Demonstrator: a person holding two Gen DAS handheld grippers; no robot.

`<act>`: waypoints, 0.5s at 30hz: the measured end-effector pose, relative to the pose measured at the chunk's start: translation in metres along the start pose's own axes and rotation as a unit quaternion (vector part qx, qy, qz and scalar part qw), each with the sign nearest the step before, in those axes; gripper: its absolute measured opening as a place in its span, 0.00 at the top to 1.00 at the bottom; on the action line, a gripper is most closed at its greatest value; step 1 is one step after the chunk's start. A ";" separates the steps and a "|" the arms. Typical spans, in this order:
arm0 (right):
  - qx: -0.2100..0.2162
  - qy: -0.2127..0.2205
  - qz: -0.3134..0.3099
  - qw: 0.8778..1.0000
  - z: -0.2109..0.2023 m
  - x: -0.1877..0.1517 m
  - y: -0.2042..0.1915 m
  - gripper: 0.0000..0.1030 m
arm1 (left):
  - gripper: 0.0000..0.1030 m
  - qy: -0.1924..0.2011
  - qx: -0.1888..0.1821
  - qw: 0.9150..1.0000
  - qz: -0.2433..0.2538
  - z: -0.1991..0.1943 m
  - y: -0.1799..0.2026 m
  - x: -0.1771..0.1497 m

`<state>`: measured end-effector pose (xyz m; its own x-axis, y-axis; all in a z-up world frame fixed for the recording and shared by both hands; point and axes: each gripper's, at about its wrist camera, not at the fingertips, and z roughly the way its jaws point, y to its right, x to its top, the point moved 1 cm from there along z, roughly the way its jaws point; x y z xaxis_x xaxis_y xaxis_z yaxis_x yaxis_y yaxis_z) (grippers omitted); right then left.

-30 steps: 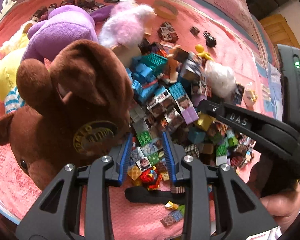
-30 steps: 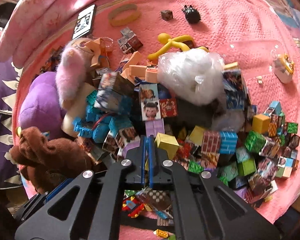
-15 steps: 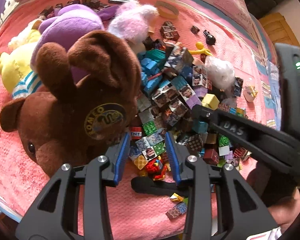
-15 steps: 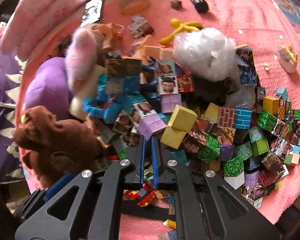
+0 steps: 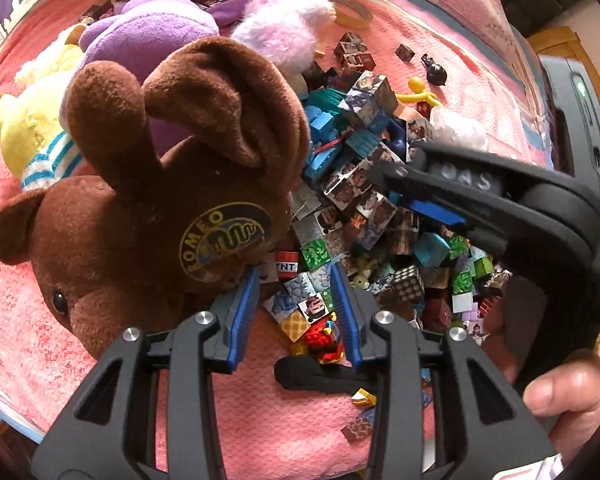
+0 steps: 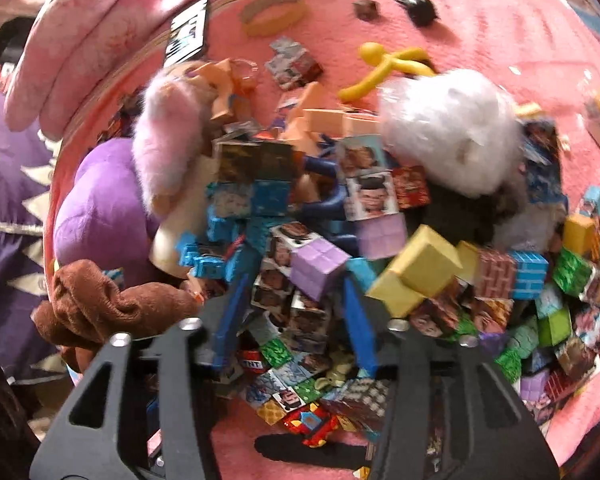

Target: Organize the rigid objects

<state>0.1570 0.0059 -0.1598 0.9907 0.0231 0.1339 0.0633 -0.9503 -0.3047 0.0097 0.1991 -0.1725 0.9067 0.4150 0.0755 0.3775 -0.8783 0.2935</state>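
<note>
A heap of small printed cubes lies on a pink blanket. My left gripper is open low over the heap's near edge, with a few picture cubes in the gap between its blue pads and a TNT cube just beyond them. Its left finger touches a brown teddy bear. My right gripper is open wide over the heap. A lilac cube sits just past its tips and a yellow cube to the right. The right gripper also crosses the left wrist view.
Purple plush, yellow plush and pink fluffy toy crowd the left. A white plastic bag, yellow bendy figure, tape ring and card lie beyond. A black strap and red toy car sit nearest.
My right gripper went from shut to wide open and moved in closer over the cubes. My left gripper stayed open and shifted nearer the brown bear.
</note>
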 end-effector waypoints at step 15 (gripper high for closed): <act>0.011 0.031 -0.003 0.999 -0.008 -0.013 0.013 0.75 | 0.66 -0.003 0.006 1.000 0.005 0.005 0.007 -0.003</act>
<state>0.1436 -0.0094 -0.1583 0.9808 0.0094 0.1949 0.0734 -0.9432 -0.3241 0.0108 0.1904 -0.1758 0.9114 0.4051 0.0730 0.3708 -0.8849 0.2818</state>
